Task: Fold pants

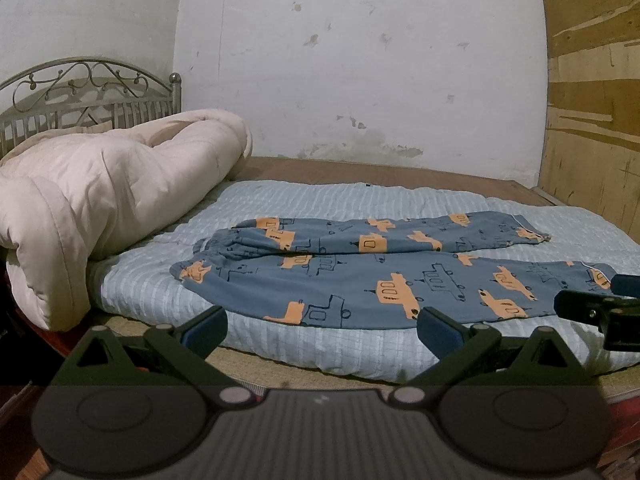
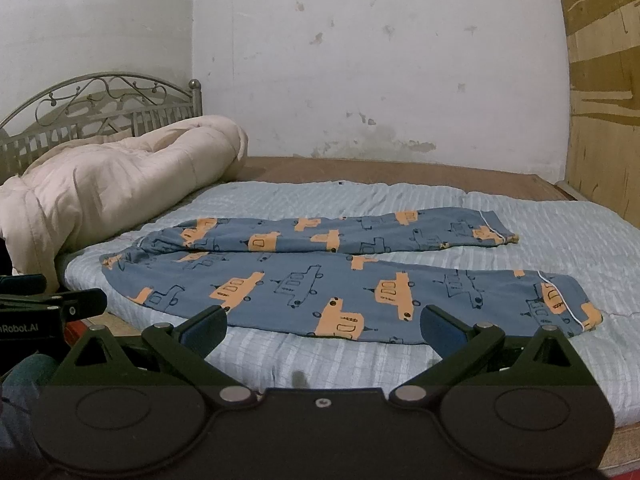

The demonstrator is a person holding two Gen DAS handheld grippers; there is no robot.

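Blue pants (image 1: pixel 360 276) with orange vehicle prints lie flat on the light blue bed cover (image 1: pixel 304 200), waistband at the left, both legs stretched to the right and slightly apart. They show the same way in the right wrist view (image 2: pixel 344 280). My left gripper (image 1: pixel 320 330) is open and empty, just in front of the near leg's edge. My right gripper (image 2: pixel 324 330) is open and empty, also in front of the near leg. The right gripper shows at the right edge of the left wrist view (image 1: pixel 600 308); the left gripper shows at the left edge of the right wrist view (image 2: pixel 52 304).
A rolled cream duvet (image 1: pixel 100 192) lies at the left by the metal headboard (image 1: pixel 88 92). A white wall (image 1: pixel 360 60) runs behind the bed. A plywood panel (image 1: pixel 596 100) stands at the right. The bed's front edge (image 1: pixel 280 364) is just below the grippers.
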